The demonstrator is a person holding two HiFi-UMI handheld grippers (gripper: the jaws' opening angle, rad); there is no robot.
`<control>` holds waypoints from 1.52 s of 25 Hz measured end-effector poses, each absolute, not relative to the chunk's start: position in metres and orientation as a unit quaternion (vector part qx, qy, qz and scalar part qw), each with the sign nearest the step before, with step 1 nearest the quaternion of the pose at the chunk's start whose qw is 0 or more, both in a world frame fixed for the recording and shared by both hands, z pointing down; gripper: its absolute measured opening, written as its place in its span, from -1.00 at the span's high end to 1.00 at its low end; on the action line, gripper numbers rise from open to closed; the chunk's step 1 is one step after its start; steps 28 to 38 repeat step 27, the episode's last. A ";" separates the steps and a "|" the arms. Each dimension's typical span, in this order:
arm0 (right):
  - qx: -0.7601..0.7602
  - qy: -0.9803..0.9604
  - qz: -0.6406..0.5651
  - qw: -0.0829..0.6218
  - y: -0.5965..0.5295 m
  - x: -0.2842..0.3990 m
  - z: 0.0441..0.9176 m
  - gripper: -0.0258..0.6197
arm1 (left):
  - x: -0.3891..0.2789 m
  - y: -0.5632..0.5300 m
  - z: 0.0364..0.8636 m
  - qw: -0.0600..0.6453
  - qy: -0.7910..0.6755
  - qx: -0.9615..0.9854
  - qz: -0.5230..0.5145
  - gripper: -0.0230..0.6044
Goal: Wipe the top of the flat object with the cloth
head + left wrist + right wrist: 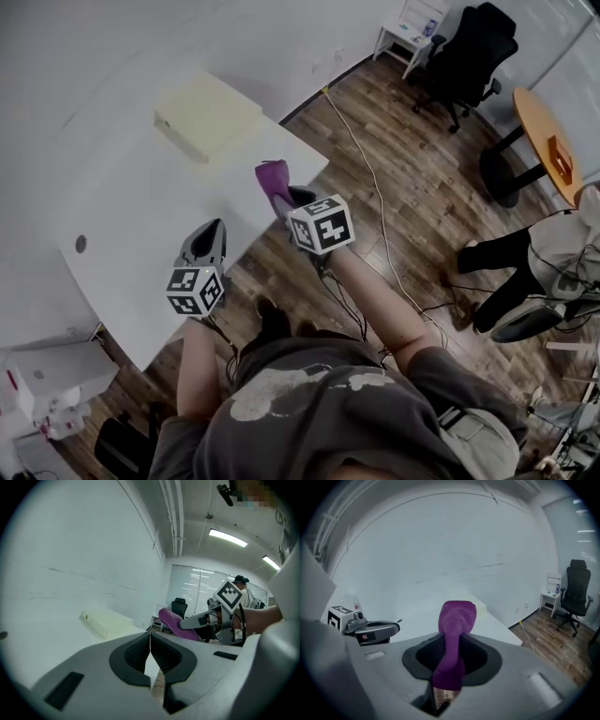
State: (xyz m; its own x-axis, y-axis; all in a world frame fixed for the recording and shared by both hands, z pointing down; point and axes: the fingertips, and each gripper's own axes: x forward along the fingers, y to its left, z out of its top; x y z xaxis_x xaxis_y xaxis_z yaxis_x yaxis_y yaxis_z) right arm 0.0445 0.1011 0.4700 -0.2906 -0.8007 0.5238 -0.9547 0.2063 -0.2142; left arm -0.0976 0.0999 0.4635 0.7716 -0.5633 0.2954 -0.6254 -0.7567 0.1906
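R gripper (449,660) pinches the purple cloth (454,630) mid-length, w/ a folded end sticking out past the jaws, prob. so that end can press flat as a wiping pad. It hangs above the tabletop (122,225) edge, aimed at the pale flat box (208,120). The box lies near the tabletop's far corner, well apart from the cloth; wiping not yet begun. L gripper (150,644) has its jaws pressed together w/ nothing between, low over the near tabletop and off to the side. It seems kept out of the way, maybe free to steady the box. Box is closed, contents not visible. No other containers on the tabletop.
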 end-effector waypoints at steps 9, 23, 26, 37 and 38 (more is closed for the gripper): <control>0.570 -0.763 0.265 0.150 0.173 0.034 0.473 0.62 | -0.112 0.168 0.463 0.146 -0.326 0.927 0.112 0.93; 0.595 -0.746 0.254 0.159 0.191 -0.009 0.466 0.62 | -0.155 0.175 0.462 0.142 -0.291 0.941 0.103 0.93; 0.594 -0.746 0.256 0.159 0.189 -0.035 0.469 0.62 | -0.182 0.175 0.464 0.144 -0.291 0.940 0.103 0.93; 0.593 -0.746 0.256 0.159 0.188 -0.045 0.470 0.62 | -0.192 0.175 0.465 0.145 -0.291 0.940 0.103 0.93; 0.593 -0.746 0.256 0.159 0.188 -0.045 0.470 0.62 | -0.192 0.175 0.465 0.145 -0.291 0.940 0.103 0.93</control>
